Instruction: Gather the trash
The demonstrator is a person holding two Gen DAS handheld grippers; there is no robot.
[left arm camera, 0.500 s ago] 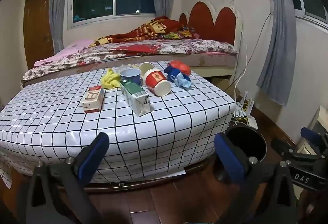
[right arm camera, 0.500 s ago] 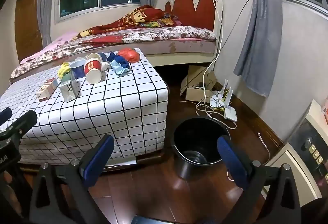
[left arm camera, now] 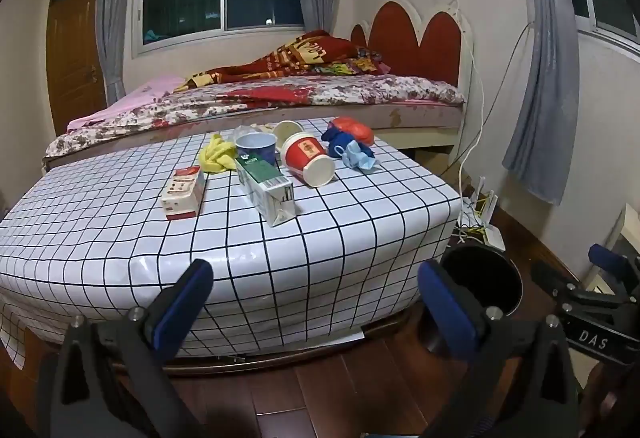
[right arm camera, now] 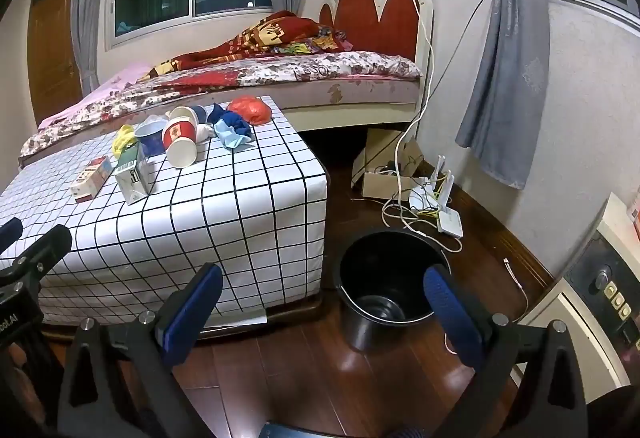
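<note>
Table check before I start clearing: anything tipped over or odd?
Yes: the red paper cup lies on its side, mouth toward the camera, and the green carton lies flat. Nothing visibly spilled on the checked tablecloth.

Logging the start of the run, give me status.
Left tool and right tool open, empty. Trash on table; black bin on floor. Nothing blocking.
</note>
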